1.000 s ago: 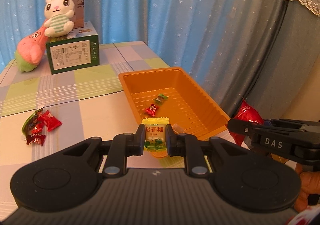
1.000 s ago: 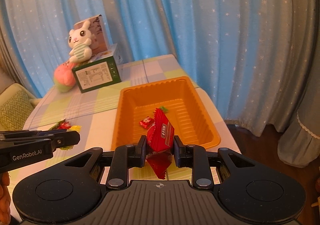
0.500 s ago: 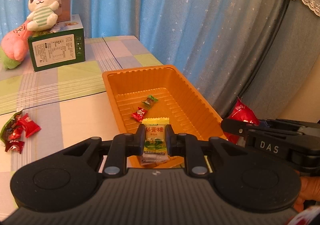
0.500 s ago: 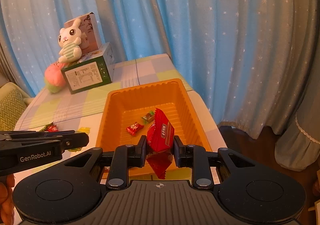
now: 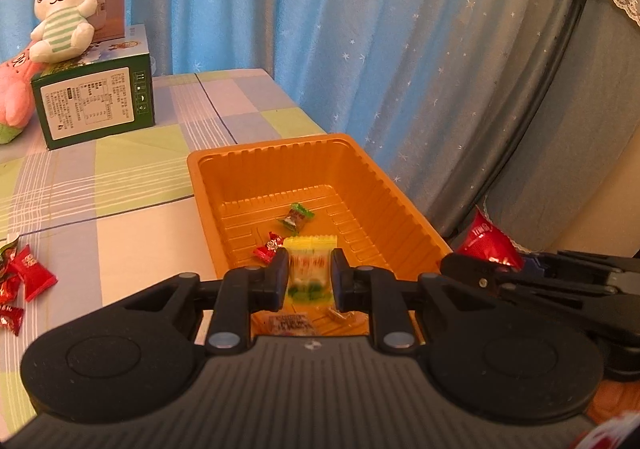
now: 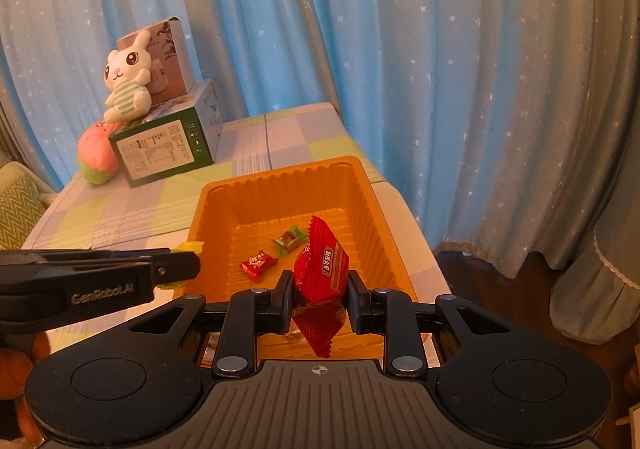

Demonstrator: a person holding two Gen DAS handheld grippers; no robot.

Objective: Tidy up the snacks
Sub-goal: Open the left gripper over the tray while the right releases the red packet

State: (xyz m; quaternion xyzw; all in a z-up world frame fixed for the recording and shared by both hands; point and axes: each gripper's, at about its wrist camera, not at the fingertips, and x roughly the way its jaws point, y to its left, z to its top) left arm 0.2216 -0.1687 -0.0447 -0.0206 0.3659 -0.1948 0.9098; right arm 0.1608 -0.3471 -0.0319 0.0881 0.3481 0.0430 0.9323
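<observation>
Holding a yellow-green candy packet (image 5: 310, 269) between its two fingers, the left gripper (image 5: 310, 279) is closed on the packet at its side edges; the packet stands upright, long axis vertical, serrated top edge pointing up (its print is blurred). It sits over the near end of the orange tray (image 5: 384, 185), whose long axis runs away from the gripper.

Ahead of the left fingers, on the tray floor, lie a small red wrapped candy (image 5: 269, 248) and, farther on, a green-brown wrapped candy (image 5: 297, 216), both with twisted ends pointing roughly sideways. Below the fingers another flat packet (image 5: 285, 323) rests in the tray.

The right gripper (image 6: 320, 299) is clamped on a red snack packet (image 6: 322, 269), also over the near end of the tray (image 6: 276, 185). That packet is tilted, long axis running diagonally with the top corner leaning left and the crimped lower end hanging below the fingers.

Left of the left gripper, loose red candies (image 5: 24, 285) lie on the checked tablecloth (image 5: 120, 189). Far ahead-left stand a green box (image 5: 94, 105) and a plush rabbit (image 5: 64, 17)
</observation>
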